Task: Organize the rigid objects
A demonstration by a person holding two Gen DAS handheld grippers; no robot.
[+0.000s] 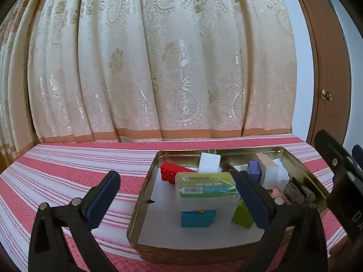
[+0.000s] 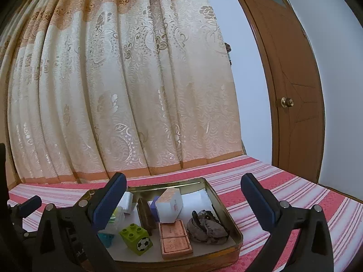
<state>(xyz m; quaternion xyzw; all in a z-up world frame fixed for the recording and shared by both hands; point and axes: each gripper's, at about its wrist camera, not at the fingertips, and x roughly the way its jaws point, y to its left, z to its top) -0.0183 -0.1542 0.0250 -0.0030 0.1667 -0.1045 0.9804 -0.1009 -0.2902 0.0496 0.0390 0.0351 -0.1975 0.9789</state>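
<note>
A shallow gold metal tin (image 1: 145, 195) (image 2: 229, 215) lies on the striped cloth and holds several small objects. In the left wrist view these include a clear floss-pick box with a green label (image 1: 207, 189), a teal block (image 1: 197, 218), a green block (image 1: 242, 215), a red block (image 1: 170, 172) and a white box (image 1: 209, 162). In the right wrist view I see a green block with a football print (image 2: 136, 238), an orange box (image 2: 175, 239), a white carton (image 2: 169, 205) and a grey rock (image 2: 207, 227). My left gripper (image 1: 179, 197) is open and empty over the tin. My right gripper (image 2: 183, 200) is open and empty over it.
The red and white striped cloth (image 1: 68, 176) covers the table. A cream patterned curtain (image 1: 158, 68) hangs close behind it. A brown door (image 2: 292, 102) stands at the right. The right gripper's body (image 1: 340, 174) shows at the right edge of the left wrist view.
</note>
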